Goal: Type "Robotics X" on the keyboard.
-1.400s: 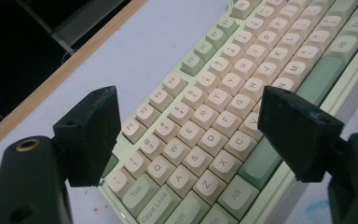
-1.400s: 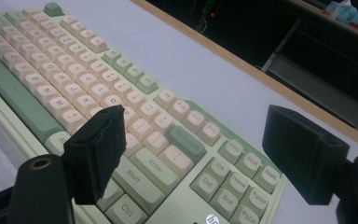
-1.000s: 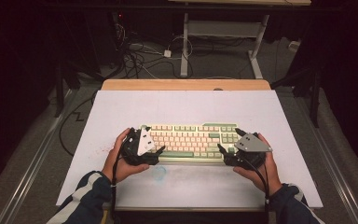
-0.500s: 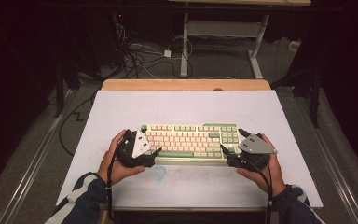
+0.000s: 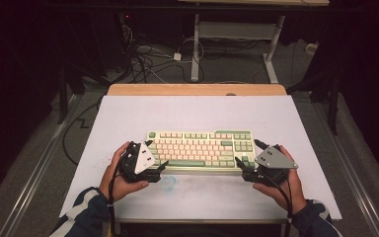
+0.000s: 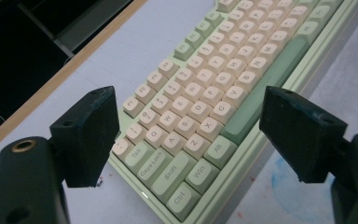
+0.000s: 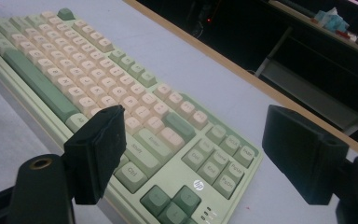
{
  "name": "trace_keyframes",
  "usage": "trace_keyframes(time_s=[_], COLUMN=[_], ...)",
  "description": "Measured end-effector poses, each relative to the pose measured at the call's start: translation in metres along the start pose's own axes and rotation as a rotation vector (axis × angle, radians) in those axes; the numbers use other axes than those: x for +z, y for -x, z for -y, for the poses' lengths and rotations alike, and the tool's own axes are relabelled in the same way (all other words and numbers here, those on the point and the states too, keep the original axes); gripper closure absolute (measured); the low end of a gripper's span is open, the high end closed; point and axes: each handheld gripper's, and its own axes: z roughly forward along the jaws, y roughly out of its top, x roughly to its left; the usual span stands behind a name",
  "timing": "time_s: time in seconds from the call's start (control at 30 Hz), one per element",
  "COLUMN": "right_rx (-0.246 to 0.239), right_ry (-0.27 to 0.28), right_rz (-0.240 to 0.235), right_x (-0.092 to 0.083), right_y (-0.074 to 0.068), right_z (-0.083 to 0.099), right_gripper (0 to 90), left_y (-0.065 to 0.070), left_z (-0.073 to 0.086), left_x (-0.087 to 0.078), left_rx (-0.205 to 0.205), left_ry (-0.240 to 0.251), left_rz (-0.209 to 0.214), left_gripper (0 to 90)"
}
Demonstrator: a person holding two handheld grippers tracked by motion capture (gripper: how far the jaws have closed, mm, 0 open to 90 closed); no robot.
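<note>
White table [image 5: 128, 118] holds a green and cream keyboard [image 5: 200, 148] at its centre, both tongs, left [image 5: 159, 168] and right [image 5: 241, 167], spread wide around its ends, where an uneven squeeze could skew it.

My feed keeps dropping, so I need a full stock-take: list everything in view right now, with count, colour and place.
Mechanical keyboard with cream and green keys: one, pale green case, flat at mid-table between the grippers.
White table cover sheet: one, white, faint blue smudge near its front edge.
Wooden table edge: one, light brown, far side.
Floor cables: several, dark, beyond the table.
White metal desk frame: one, background.
Left gripper: black, open, at the keyboard's left end.
Right gripper: black, open, at its right end.
</note>
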Motion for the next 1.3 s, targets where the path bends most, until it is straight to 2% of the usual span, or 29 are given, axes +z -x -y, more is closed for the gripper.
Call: trace_keyframes(time_s=[0.23,0.37,0.5,0.73,1.1,1.3], right_rx=[-0.003,-0.027,-0.011,-0.01,0.022,0.013], right_ry=[0.005,-0.003,-0.004,-0.006,-0.017,-0.032], right_rz=[0.005,0.021,0.024,0.049,0.085,0.106], right_x=[-0.008,-0.012,-0.014,-0.02,-0.032,-0.035], right_y=[-0.002,-0.003,-0.002,0.003,0.015,0.019], right_z=[0.002,0.004,0.006,0.011,0.022,0.028], right_gripper=[22.2,22.2,22.2,22.2,22.2,22.1], left_y=[0.003,0.001,-0.001,-0.005,-0.011,-0.016], left_z=[0.002,0.004,0.006,0.01,0.013,0.018], left_x=[-0.005,-0.009,-0.013,-0.018,-0.028,-0.032], left_rx=[-0.001,-0.002,-0.007,-0.007,-0.012,-0.013], left_ry=[0.003,0.006,0.012,0.025,0.016,-0.003], left_rz=[-0.001,-0.01,-0.017,-0.028,-0.062,-0.074], left_gripper=[18.6,18.6,18.6,18.6,17.3,16.6])
